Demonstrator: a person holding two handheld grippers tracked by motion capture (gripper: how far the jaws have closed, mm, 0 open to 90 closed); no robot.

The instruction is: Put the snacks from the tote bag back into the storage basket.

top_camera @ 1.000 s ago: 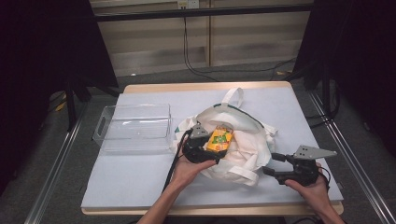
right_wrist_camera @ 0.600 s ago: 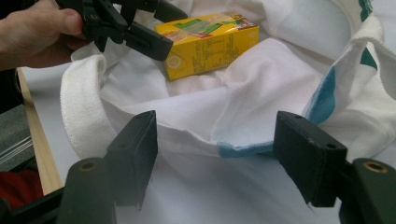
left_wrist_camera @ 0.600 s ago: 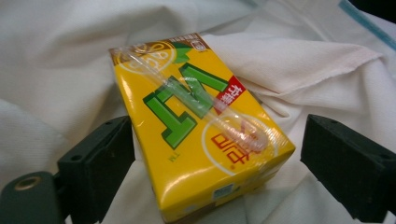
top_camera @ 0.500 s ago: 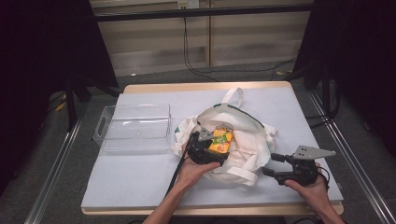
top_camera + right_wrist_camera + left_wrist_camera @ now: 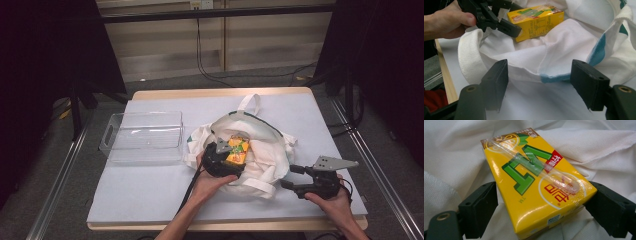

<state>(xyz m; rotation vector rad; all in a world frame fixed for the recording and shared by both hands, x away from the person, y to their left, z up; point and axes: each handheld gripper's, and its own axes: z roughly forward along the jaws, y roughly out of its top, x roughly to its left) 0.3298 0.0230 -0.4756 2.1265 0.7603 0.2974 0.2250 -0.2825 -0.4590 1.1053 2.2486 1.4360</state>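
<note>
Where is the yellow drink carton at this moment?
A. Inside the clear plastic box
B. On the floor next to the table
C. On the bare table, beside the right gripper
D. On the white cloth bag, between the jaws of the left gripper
D: the left gripper view shows the yellow drink carton lying on the white cloth bag, with one black jaw of the left gripper on each side of it.

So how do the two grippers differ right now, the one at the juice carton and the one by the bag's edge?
The left gripper has the yellow juice carton between its jaws, inside the white cloth bag; the right gripper has no carton, just the bag's rim in front of open jaws. The left one sits over the bag's mouth, the right one on the table beside the bag. Both have black jaws and are hand-held.
</note>
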